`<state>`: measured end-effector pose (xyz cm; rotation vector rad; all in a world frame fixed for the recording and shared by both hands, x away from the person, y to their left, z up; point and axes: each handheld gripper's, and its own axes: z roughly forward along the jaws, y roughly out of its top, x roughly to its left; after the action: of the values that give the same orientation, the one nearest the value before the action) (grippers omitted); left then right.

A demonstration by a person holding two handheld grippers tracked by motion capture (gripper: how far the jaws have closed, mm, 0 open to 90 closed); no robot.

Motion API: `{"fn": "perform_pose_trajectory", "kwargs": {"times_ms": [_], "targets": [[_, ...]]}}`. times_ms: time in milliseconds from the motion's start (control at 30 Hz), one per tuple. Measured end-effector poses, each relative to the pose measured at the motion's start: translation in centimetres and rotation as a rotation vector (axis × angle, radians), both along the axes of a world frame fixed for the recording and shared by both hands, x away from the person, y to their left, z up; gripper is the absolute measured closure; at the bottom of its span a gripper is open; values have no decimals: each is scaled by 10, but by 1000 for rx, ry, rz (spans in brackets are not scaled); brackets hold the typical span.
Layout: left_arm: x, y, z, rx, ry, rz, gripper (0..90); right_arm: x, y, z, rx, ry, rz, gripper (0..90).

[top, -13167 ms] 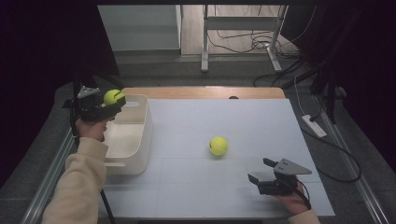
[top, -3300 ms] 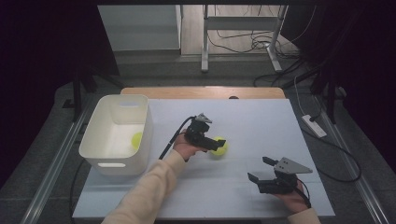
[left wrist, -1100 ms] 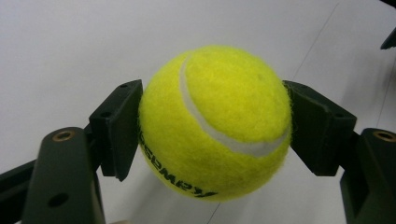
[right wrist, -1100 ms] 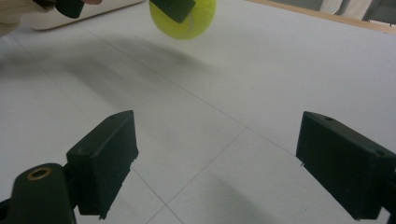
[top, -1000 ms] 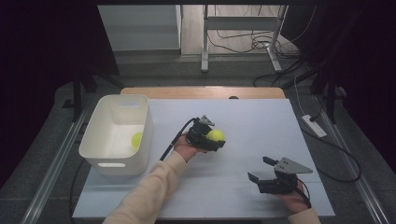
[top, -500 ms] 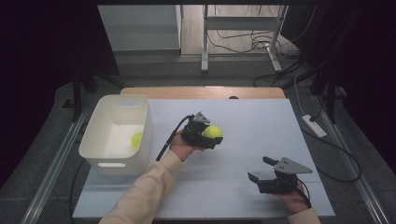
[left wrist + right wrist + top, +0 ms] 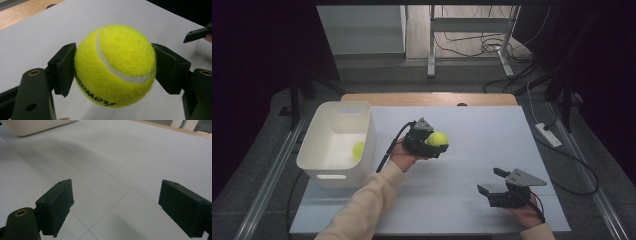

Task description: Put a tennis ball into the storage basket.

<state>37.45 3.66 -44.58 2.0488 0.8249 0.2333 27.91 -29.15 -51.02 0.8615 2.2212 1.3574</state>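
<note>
Nearest the person, the right gripper (image 7: 492, 191) rested on the white table (image 7: 492, 130), its jaws spread wide with nothing between them. Farther out, the left gripper (image 7: 438, 143) clenched a yellow tennis ball (image 7: 437, 138) above the table's middle. Another ball (image 7: 358, 149) lay inside the white bin (image 7: 334, 172) at left.

The high view looks down on the whole table (image 7: 472, 125); both gripper views sit close, low over that same table surface.

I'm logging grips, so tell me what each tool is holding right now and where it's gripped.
The left tool clamps a tennis ball across its middle, one pad on each side. The right tool stands open over the white table, holding nothing.
</note>
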Motion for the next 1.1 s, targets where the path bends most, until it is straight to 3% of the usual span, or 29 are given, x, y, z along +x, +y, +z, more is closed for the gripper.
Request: {"fn": "perform_pose_trajectory", "kwargs": {"times_ms": [1100], "targets": [[-13,32,28,-67,-68,38,265,0,1,0,-8,-2,0,128]]}}
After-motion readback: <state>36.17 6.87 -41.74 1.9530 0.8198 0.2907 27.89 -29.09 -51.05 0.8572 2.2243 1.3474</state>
